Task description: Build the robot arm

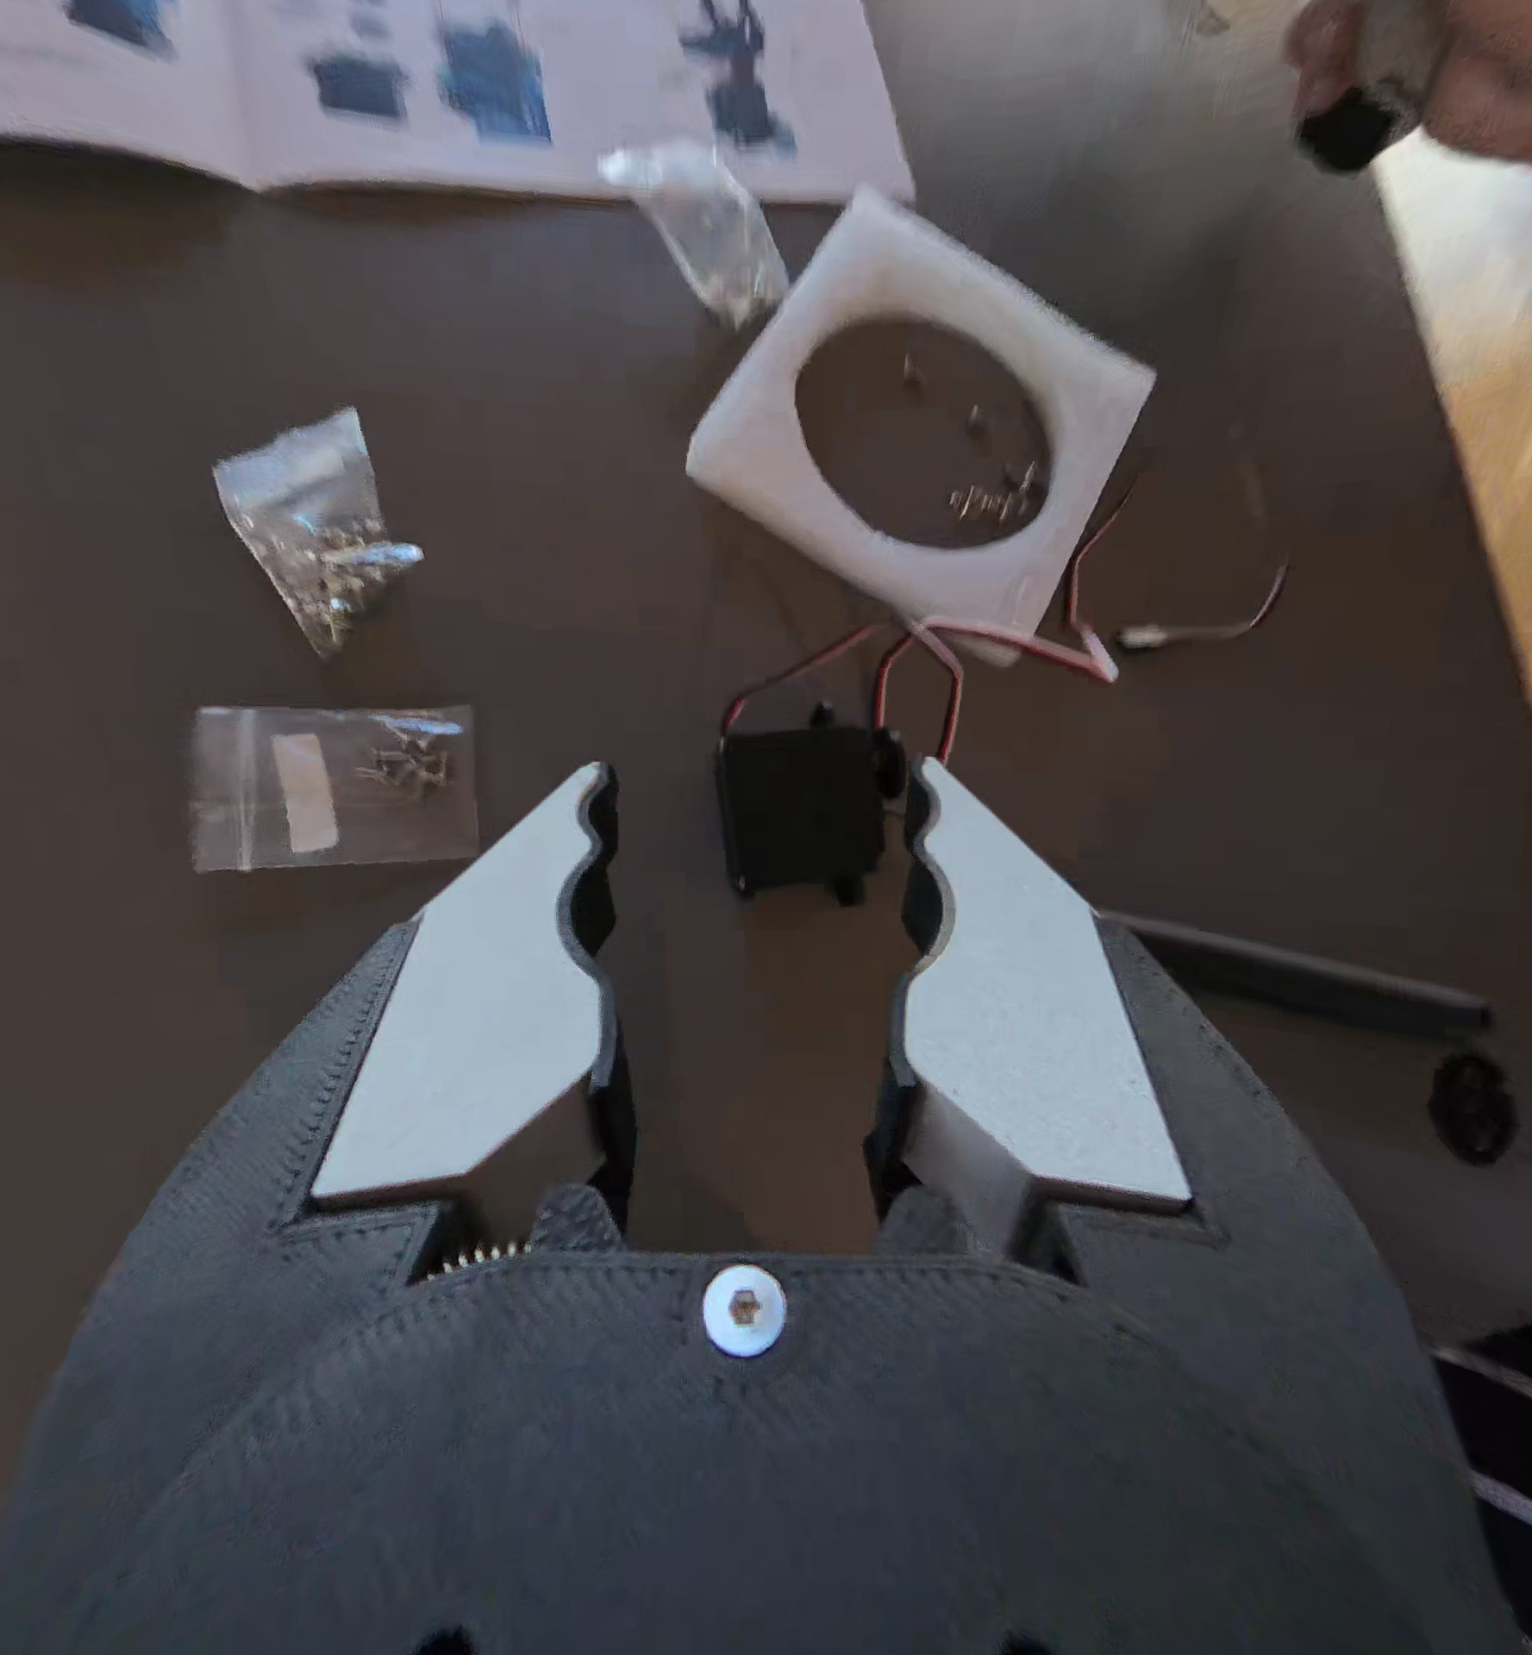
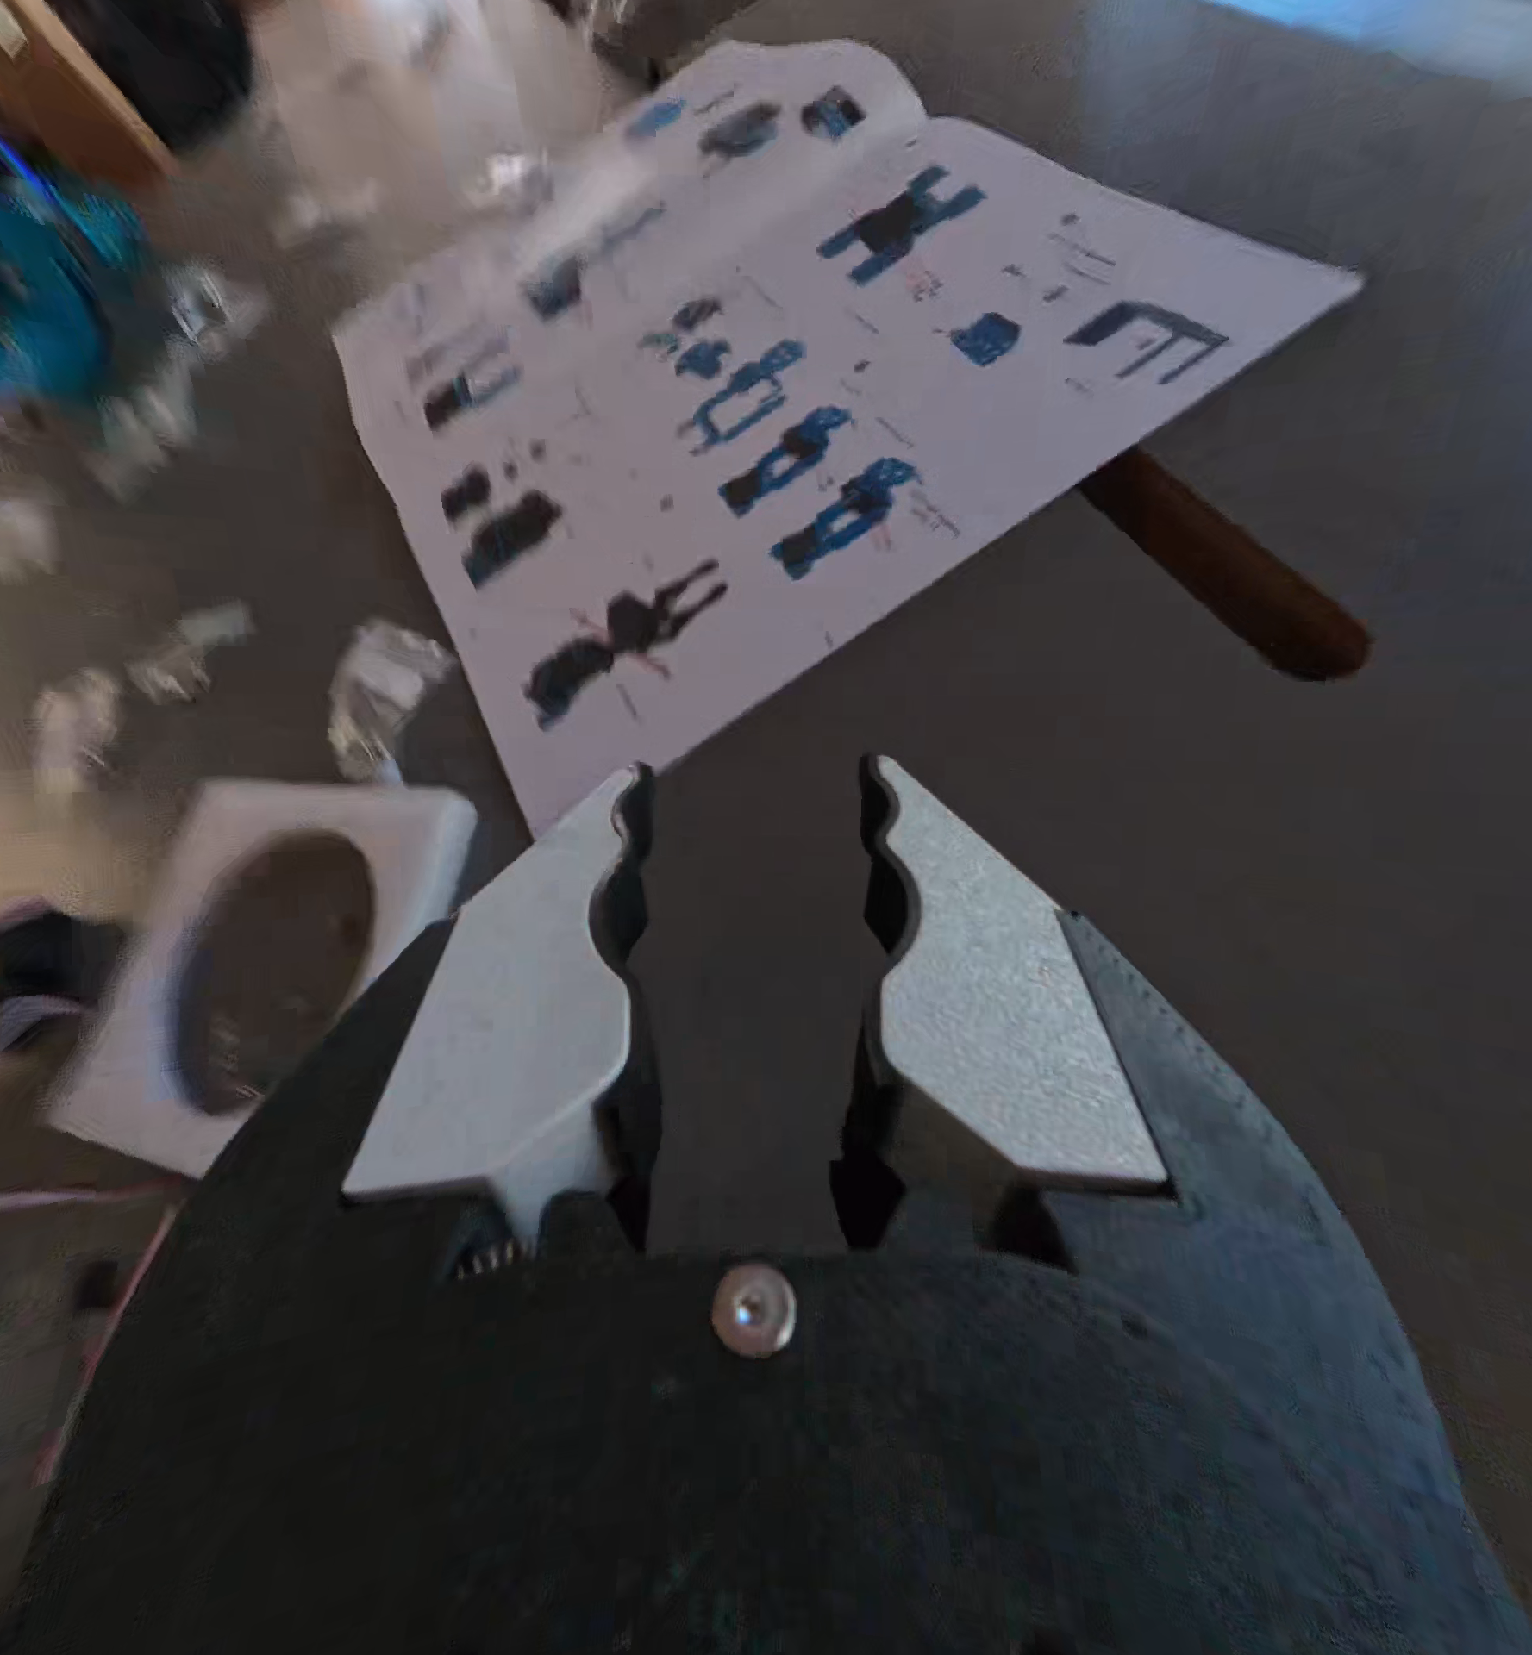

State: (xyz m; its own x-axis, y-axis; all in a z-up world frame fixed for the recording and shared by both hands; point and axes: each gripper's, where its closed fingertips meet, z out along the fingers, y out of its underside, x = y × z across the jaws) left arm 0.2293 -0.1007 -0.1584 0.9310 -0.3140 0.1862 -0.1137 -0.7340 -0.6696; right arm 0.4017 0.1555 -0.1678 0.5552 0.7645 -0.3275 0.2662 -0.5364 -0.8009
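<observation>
My left gripper (image 1: 762,779) is open above a dark brown table. A small black servo motor (image 1: 798,810) with red, black and white wires (image 1: 932,649) lies between the fingertips, closer to the right finger (image 1: 995,896). Whether a finger touches it I cannot tell. A white foam square (image 1: 887,251) with a round hole lies beyond, with several small screws (image 1: 995,497) inside the hole. My right gripper (image 2: 755,775) is open and empty over bare table, its left fingertip near the corner of a printed instruction sheet (image 2: 798,403).
Clear bags of small hardware (image 1: 323,528) (image 1: 332,788) lie left of the servo, another bag (image 1: 708,233) by the sheet (image 1: 386,81). A black rod (image 1: 1299,976) and a black gear (image 1: 1470,1106) lie right. A hand (image 1: 1461,81) is at the top right. A brown cylinder (image 2: 1228,573) pokes from under the sheet. The foam square (image 2: 162,1128) is left. Some 30 cm of space lies between my two pairs of fingers. The white foam square (image 1: 887,251) is closer to my right gripper, around 10 cm from its tips; the left tips are 20 cm off. Seen from the right wrist view (image 2: 398,846) as well.
</observation>
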